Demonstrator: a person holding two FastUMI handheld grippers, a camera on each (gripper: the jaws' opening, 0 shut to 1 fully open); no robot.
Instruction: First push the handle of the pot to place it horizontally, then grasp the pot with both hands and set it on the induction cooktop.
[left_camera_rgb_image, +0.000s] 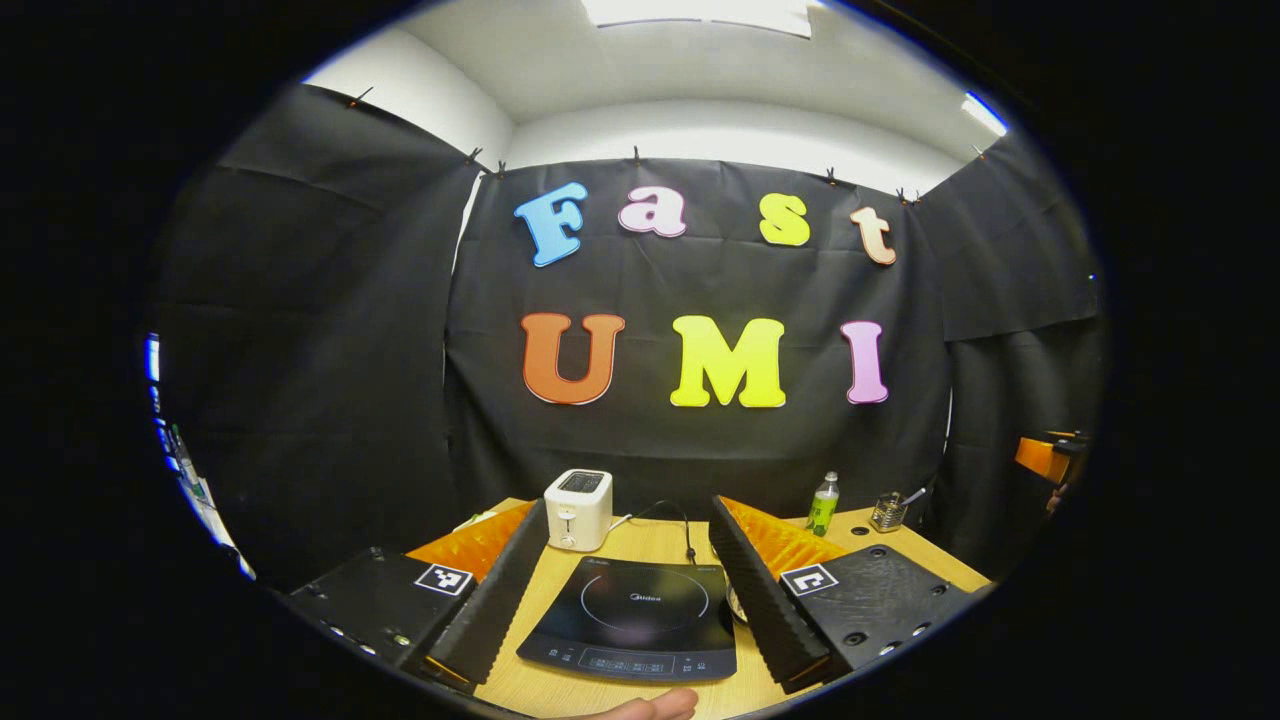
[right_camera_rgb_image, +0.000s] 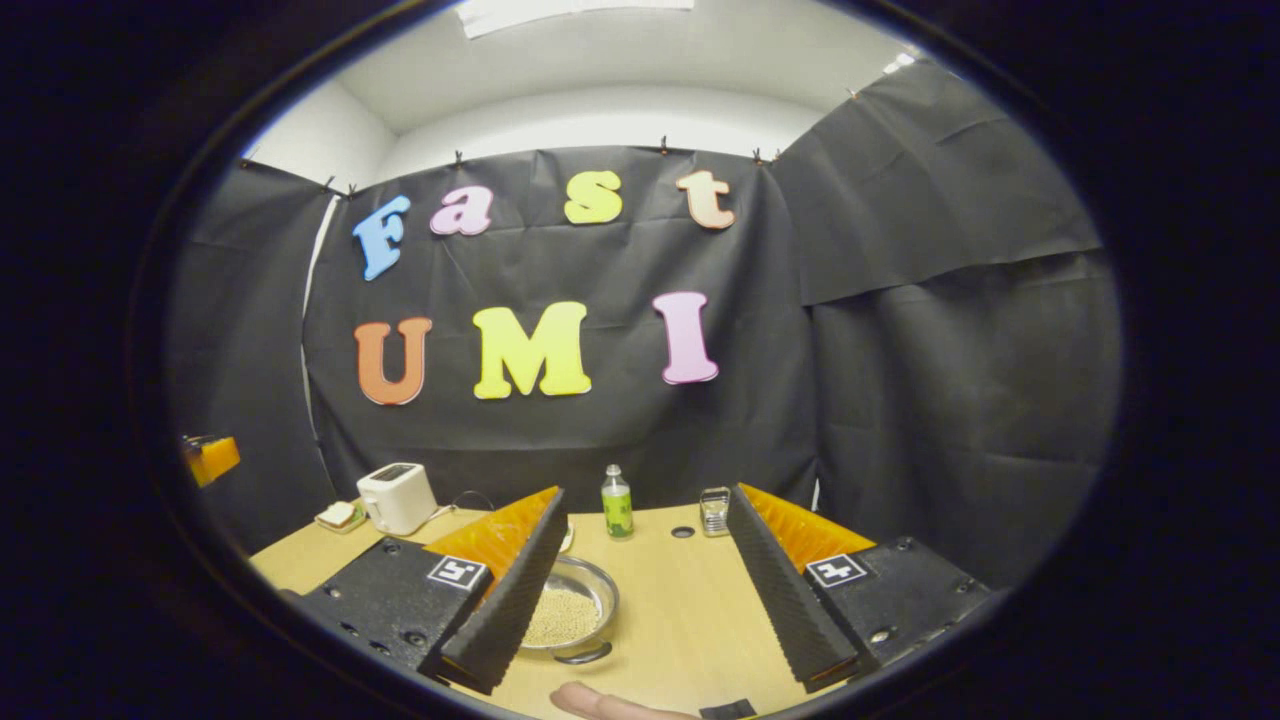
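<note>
The pot (right_camera_rgb_image: 568, 610), a shallow steel one filled with pale grains, sits on the desk (right_camera_rgb_image: 690, 610) just ahead of the right hand-held gripper (right_camera_rgb_image: 650, 610), partly hidden behind that gripper's left finger; its handle cannot be made out. The right hand-held gripper's fingers stand wide apart, holding nothing, above the desk. Beyond them stand a green bottle (right_camera_rgb_image: 616, 503) and a small glass jar (right_camera_rgb_image: 714, 511), with a white toaster (right_camera_rgb_image: 397, 498) far off to the left. In the left gripper view, the cooktop (left_camera_rgb_image: 634, 618) lies flat between the spread, empty fingers of the left hand-held gripper (left_camera_rgb_image: 630, 615), its cord (left_camera_rgb_image: 686, 528) running back toward the toaster (left_camera_rgb_image: 578, 509). A fingertip (left_camera_rgb_image: 650, 706) shows at the bottom edge, near the cooktop's front.
</note>
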